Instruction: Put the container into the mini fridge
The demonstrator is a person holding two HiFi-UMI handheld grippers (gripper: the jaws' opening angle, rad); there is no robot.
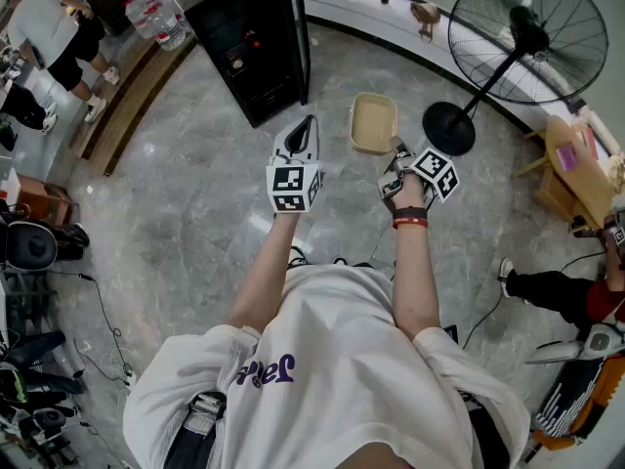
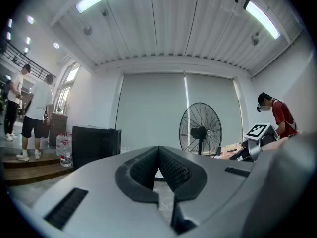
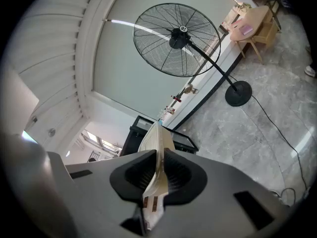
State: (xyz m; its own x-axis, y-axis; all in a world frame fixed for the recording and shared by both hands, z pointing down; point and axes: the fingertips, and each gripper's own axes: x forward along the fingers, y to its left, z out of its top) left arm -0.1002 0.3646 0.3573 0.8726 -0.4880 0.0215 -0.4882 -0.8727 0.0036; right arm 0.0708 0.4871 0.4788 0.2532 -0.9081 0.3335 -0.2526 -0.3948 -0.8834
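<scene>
Your right gripper [image 3: 158,175] pinches the container [image 1: 373,123]; your left gripper [image 2: 159,157] is pressed together, empty. Placement in the mini fridge [image 1: 256,42] ahead remains.

Matt beige container [image 1: 373,123] — thin, smooth, plastic-looking; glossy black mini fridge [image 1: 249,52]; polished grey marbled stone floor [image 1: 195,193] — faintly reflective.

No clean readable text. We see purple lettering [image 1: 264,371] on the white shirt [image 1: 332,340], 7 o'clock in head view, creased and partly hidden, so we can't read it reliably. Marker cubes [image 1: 293,186] near centre carry black-and-white square codes only, no characters. Bottle labels [image 1: 161,13] at 11 o'clock are too small.
</scene>
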